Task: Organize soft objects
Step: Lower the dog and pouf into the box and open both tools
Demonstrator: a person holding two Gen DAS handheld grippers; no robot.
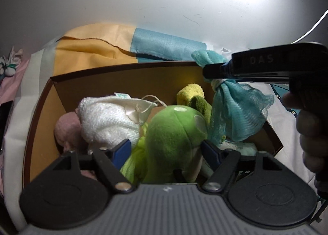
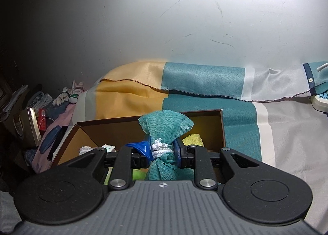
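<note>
Right hand-held gripper (image 2: 163,152) clamps teal mesh pouf (image 2: 166,126); left hand-held gripper (image 1: 167,150) apart, box (image 1: 123,75) contents half-hidden.

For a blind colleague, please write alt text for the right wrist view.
The right tool is shut on a teal mesh sponge at its white cord, above an open brown box holding a yellow cloth. The box sits on a striped sheet.
</note>
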